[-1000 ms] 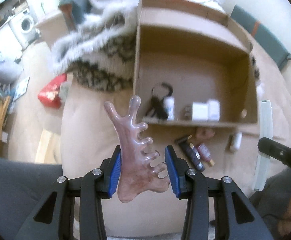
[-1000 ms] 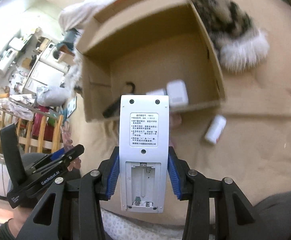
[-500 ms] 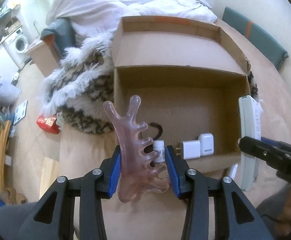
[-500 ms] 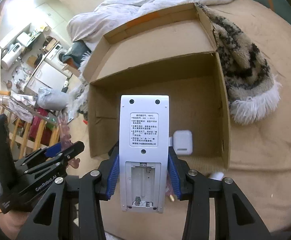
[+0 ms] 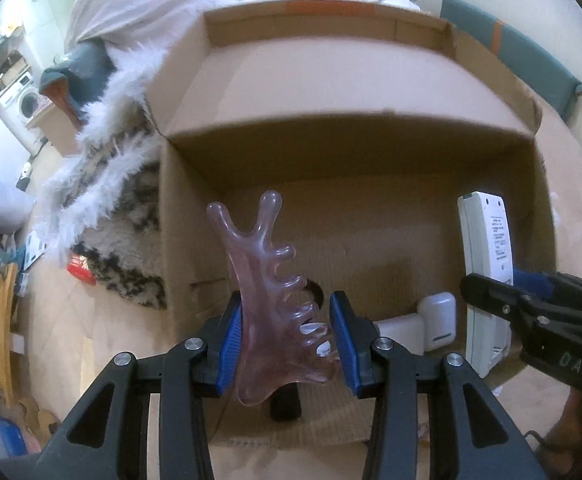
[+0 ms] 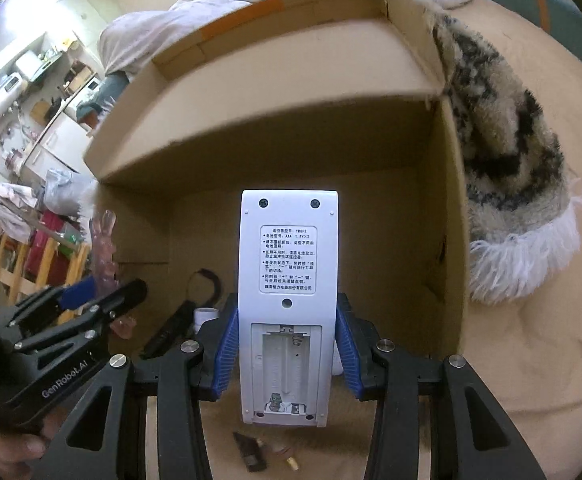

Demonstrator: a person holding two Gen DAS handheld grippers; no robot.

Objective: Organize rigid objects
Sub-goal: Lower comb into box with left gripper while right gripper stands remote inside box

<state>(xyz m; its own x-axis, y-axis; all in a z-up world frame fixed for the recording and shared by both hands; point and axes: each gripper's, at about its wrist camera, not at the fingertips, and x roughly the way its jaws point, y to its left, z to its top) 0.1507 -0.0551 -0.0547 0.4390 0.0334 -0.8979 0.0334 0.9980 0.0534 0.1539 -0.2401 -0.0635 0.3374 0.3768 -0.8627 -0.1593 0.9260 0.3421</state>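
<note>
My left gripper [image 5: 287,344] is shut on a pink translucent comb-shaped massage tool [image 5: 269,288], held upright over the open cardboard box [image 5: 331,92]. My right gripper [image 6: 287,352] is shut on a white remote control [image 6: 289,280], its back facing me with the battery bay open, also over the box. The remote shows at the right in the left wrist view [image 5: 487,248]. Inside the box lie white chargers [image 5: 435,316] and a black strap [image 6: 207,280].
The box sits on a beige bed [image 6: 531,340]. A furry patterned blanket [image 6: 507,168] lies at its side. A few small items [image 6: 251,452] lie on the bed in front of the box. A cluttered room lies to the left.
Both grippers have moved forward toward the box, which now fills the views. Both still hold their objects.
</note>
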